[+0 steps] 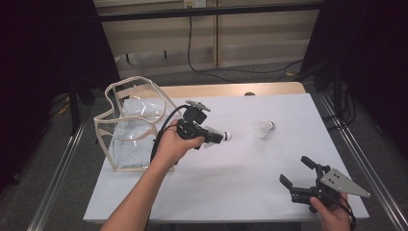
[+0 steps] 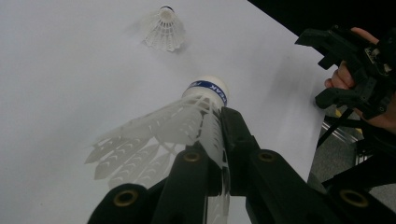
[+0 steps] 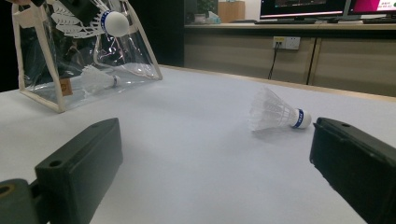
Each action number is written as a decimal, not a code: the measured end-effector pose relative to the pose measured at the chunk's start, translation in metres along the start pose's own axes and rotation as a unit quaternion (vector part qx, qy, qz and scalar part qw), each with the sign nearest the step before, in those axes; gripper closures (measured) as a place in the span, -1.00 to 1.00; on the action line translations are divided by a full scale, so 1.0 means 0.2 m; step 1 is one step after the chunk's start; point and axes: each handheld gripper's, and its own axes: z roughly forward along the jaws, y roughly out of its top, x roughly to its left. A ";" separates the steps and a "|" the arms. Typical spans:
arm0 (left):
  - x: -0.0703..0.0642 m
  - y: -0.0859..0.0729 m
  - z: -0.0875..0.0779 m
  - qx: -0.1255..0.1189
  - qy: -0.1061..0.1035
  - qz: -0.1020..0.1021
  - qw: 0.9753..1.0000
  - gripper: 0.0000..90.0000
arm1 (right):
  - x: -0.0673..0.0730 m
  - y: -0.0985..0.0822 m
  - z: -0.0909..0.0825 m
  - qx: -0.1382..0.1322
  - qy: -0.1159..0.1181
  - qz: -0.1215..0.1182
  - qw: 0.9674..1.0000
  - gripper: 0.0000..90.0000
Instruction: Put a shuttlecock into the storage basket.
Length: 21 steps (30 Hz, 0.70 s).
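Note:
My left gripper point(image 1: 215, 135) hangs over the table's middle left, shut on the feather skirt of a white shuttlecock point(image 1: 226, 136). In the left gripper view the black jaws of the left gripper point(image 2: 217, 140) pinch the feathers of that shuttlecock point(image 2: 187, 121), and its blue-banded cork points away. A second shuttlecock point(image 1: 264, 128) point(image 2: 164, 30) point(image 3: 278, 114) lies on its side on the white table point(image 1: 231, 178). My right gripper point(image 1: 296, 170) point(image 3: 215, 140) rests near the front right corner, open, with nothing between its jaws.
A clear plastic bag point(image 1: 130, 122) point(image 3: 88, 56) with beige trim stands open at the table's left, and a further shuttlecock point(image 3: 95, 79) lies inside it. Cabinets and cables run behind the table's far edge.

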 end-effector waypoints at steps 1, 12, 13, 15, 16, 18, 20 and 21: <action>0.00 0.00 -0.01 0.000 -0.001 0.000 1.000 0.96 | 0.00 0.00 0.00 0.000 0.000 0.000 1.000 -0.95; 0.00 0.01 -0.04 -0.001 0.002 -0.002 1.000 0.96 | 0.00 0.00 0.00 0.001 0.000 0.000 1.000 -0.95; 0.00 0.01 -0.04 -0.001 0.002 -0.003 1.000 0.96 | 0.00 0.00 0.00 0.000 -0.001 -0.001 1.000 -0.95; 0.01 0.01 -0.04 0.002 0.006 -0.001 1.000 0.96 | 0.00 0.00 0.01 0.000 -0.001 -0.001 1.000 -0.95; 0.01 0.02 -0.04 0.000 0.006 -0.003 1.000 0.96 | 0.00 0.00 0.01 0.000 -0.001 -0.001 1.000 -0.95; 0.01 0.02 -0.05 -0.001 0.002 -0.003 1.000 0.96 | 0.00 0.00 0.01 0.000 -0.001 -0.001 1.000 -0.95; 0.01 0.02 -0.06 0.001 0.007 -0.002 1.000 0.96 | 0.00 0.00 0.01 0.000 -0.001 -0.001 1.000 -0.95; 0.01 0.02 -0.06 -0.001 0.003 -0.004 1.000 0.96 | 0.00 0.00 0.01 0.000 -0.001 -0.002 1.000 -0.95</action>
